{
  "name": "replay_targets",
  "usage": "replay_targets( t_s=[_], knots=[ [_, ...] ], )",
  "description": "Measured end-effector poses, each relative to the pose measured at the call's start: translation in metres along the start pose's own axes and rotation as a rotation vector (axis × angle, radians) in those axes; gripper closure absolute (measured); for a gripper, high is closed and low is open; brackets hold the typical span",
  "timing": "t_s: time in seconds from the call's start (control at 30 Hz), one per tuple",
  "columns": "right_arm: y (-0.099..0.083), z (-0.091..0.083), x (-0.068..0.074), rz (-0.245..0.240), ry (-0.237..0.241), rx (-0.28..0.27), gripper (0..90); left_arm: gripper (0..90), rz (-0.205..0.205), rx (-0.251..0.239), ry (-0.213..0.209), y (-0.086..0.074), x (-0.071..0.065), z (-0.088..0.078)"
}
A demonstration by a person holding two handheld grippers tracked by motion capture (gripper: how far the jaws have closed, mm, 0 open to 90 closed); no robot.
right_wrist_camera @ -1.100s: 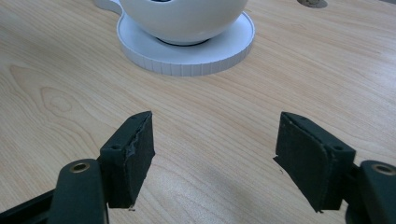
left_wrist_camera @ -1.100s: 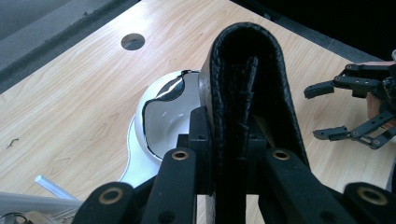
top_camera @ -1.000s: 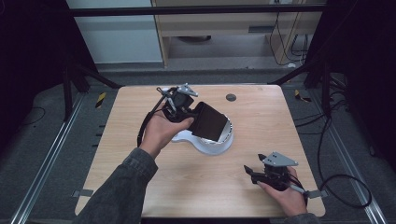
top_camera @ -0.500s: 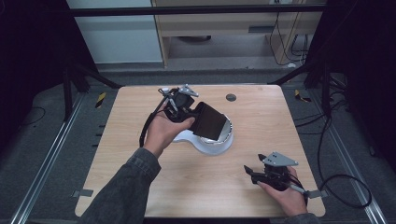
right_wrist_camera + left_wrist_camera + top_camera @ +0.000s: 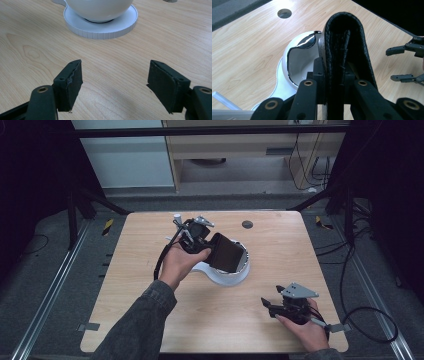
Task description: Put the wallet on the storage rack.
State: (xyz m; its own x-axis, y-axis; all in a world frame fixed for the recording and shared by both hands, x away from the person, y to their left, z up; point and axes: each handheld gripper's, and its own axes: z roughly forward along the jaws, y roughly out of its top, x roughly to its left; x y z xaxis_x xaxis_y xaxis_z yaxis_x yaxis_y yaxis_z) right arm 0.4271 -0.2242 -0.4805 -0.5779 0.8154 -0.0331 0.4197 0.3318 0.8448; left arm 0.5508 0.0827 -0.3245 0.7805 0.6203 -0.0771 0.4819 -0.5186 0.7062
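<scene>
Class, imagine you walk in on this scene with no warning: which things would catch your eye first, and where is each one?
First, the black leather wallet, clamped in the left claw and held tilted over the white bowl near the middle of the wooden table. Next, the bowl itself, glossy, standing on a white ribbed base. Last, the right claw, open with nothing in it, low over the table's near right corner.

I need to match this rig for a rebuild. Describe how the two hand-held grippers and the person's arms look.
Both are black, skeletal linkage tools. The left hand-held gripper carries a grey three-cornered plate on top and trails a dark cable. The right hand-held gripper has the same grey plate; its jaws end in blocky black pads with brass-coloured pivot rivets. The left arm wears a dark grey sleeve.
</scene>
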Motion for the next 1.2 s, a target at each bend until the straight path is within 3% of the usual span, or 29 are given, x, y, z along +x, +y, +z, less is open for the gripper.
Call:
replay_targets(
  t_s=[0.27, 0.6, 0.97, 1.2],
  knots=[
    [0.000, 0.000, 0.000, -0.001, 0.002, 0.005, 27.8, 79.5, -0.018, 0.006, 0.003, -0.003, 0.002, 0.006],
    [0.000, 0.001, 0.000, 0.001, 0.004, 0.009, 27.8, 79.5, -0.037, -0.009, -0.023, -0.004, 0.001, 0.012],
    [0.000, 0.001, 0.001, 0.005, 0.008, 0.012, 27.8, 78.5, -0.035, 0.016, 0.011, -0.004, 0.006, 0.012],
    [-0.001, 0.002, 0.000, 0.001, 0.010, 0.018, 27.5, 63.6, -0.048, 0.004, 0.051, -0.004, 0.012, 0.009]
  ],
)
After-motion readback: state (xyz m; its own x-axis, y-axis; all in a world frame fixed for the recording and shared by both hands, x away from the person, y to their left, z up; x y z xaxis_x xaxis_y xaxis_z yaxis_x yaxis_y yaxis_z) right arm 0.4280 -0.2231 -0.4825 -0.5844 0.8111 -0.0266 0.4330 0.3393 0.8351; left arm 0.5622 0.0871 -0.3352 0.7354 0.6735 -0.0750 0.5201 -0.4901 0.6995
